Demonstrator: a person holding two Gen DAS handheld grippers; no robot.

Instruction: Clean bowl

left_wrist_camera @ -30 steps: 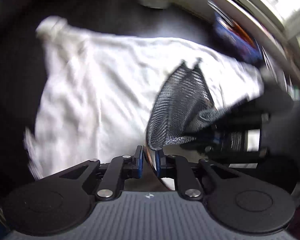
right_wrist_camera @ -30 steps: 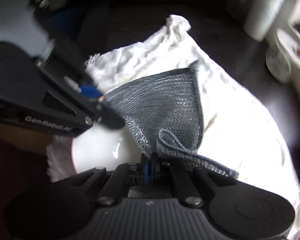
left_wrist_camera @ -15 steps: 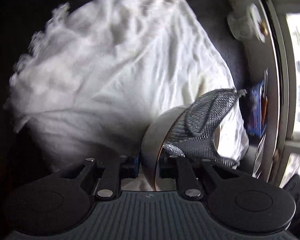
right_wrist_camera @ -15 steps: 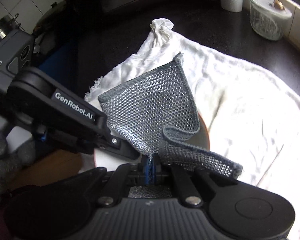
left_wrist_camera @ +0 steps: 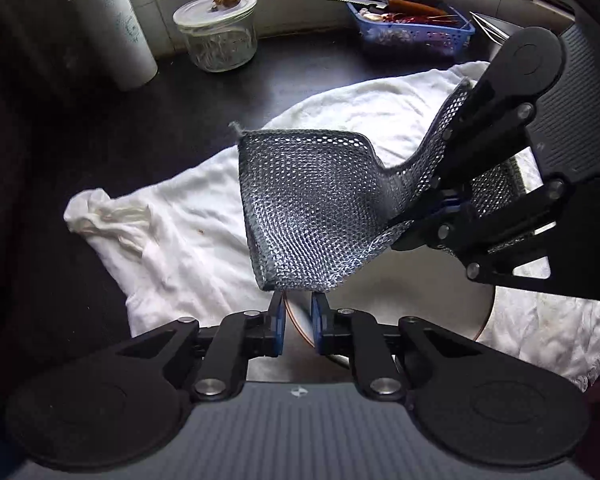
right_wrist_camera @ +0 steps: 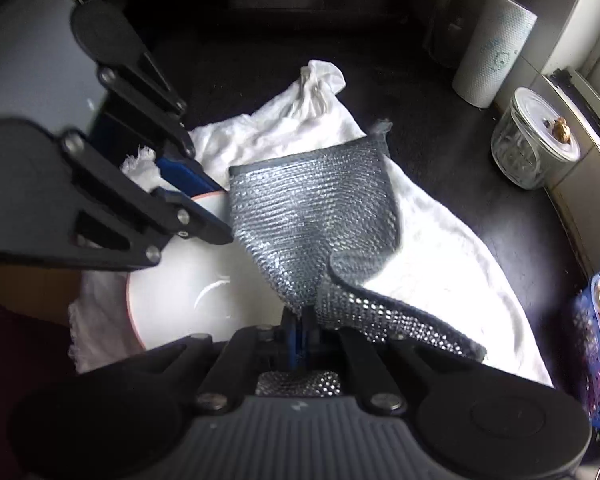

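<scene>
A white bowl (right_wrist_camera: 188,300) with an orange rim sits over a white towel (left_wrist_camera: 188,236). My left gripper (left_wrist_camera: 298,312) is shut on the bowl's rim (left_wrist_camera: 296,316). My right gripper (right_wrist_camera: 298,332) is shut on a grey mesh scrubbing cloth (right_wrist_camera: 312,232), which drapes over the bowl. In the left wrist view the mesh cloth (left_wrist_camera: 316,208) hangs from the right gripper (left_wrist_camera: 448,208) just above the bowl (left_wrist_camera: 420,300). In the right wrist view the left gripper (right_wrist_camera: 204,204) comes in from the left onto the bowl's far rim.
The white towel (right_wrist_camera: 440,248) lies on a dark counter (left_wrist_camera: 100,140). At the back stand a paper towel roll (left_wrist_camera: 116,32), a lidded glass jar (left_wrist_camera: 218,32) and a blue basket (left_wrist_camera: 412,32) with utensils. The jar (right_wrist_camera: 534,140) and roll (right_wrist_camera: 492,48) also show in the right wrist view.
Both grippers have swung round with the bowl and the mesh cloth; the left wrist view now faces the back of the counter. The grips are unchanged.
</scene>
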